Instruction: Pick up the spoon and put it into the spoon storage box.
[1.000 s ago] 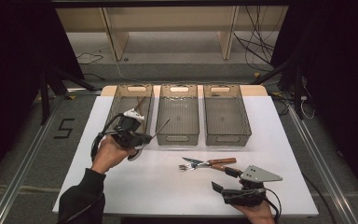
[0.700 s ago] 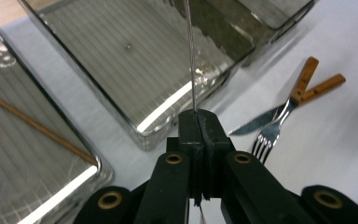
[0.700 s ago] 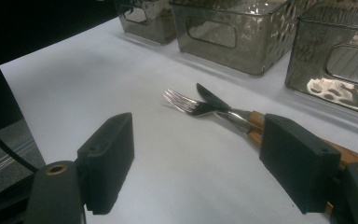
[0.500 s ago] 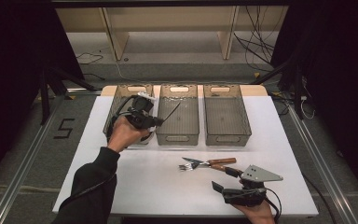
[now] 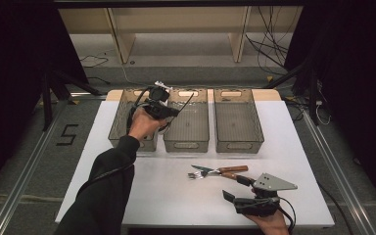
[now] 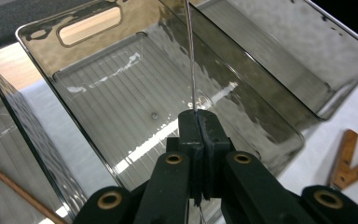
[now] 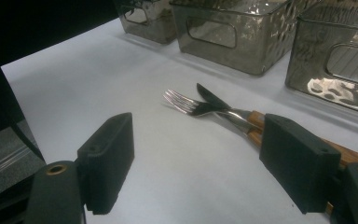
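Note:
My left gripper [image 5: 175, 111] hovers over the near-left part of the middle smoky bin [image 5: 186, 143], shut on a thin metal utensil [image 6: 192, 51] that I see edge-on, rising straight from the pads [image 6: 209, 128]. In the high view the utensil [image 5: 188, 100] slants up and to the right above that bin. My right gripper [image 5: 235, 188] rests open near the table's front edge. A wood-handled fork [image 7: 186, 103] and knife [image 7: 210, 99] lie crossed on the white table, just beyond its jaws.
Three clear smoky bins stand in a row at the back: left [image 5: 120, 125], middle, and right [image 5: 237, 143]. A brown wooden handle [image 6: 9, 179] lies in the left bin. White tabletop [image 5: 152, 186] spreads between the bins and the front edge.
The left hand has carried the utensil from above the table's left side forward and right, to above the middle bin. The right gripper, fork and knife have stayed put.

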Motion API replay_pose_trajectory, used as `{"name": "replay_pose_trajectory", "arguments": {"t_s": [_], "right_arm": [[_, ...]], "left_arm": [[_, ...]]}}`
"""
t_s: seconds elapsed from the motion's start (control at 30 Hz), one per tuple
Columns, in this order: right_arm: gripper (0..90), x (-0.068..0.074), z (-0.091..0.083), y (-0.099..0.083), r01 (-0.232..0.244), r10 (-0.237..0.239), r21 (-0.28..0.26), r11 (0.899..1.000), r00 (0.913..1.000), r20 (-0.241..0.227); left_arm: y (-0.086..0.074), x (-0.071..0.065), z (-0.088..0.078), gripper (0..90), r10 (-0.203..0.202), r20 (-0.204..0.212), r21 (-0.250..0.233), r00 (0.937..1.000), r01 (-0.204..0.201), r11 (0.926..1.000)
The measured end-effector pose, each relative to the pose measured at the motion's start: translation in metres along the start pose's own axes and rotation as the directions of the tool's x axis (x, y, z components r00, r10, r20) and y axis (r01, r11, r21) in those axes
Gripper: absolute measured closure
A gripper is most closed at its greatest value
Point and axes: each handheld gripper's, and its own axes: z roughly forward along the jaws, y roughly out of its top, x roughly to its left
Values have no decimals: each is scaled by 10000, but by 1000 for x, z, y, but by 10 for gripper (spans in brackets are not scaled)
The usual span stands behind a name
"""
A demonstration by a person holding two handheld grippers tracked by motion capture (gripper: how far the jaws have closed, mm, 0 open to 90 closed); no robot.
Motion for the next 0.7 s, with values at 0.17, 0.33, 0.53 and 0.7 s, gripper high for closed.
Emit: {"name": "replay_pose_trajectory", "arguments": {"t_s": [0.17, 0.33, 0.53, 0.7], "right_arm": [[267, 0, 0, 0, -17, 17, -10, 10000, 10000, -11], [267, -1, 0, 0, -37, 37, -20, 10000, 10000, -22], [267, 0, 0, 0, -27, 27, -16, 10000, 10000, -24], [267, 0, 0, 0, -25, 25, 2, 10000, 10000, -35]], "left_arm": [[6, 2, 10, 892, -174, -52, 58, 9998, 175, 9998], [6, 2, 18, 891, -278, -23, 96, 9996, 278, 9996], [1, 0, 29, 888, -412, -8, 226, 9991, 412, 9989], [0, -2, 37, 886, -415, -19, 405, 9991, 416, 9983]]}}
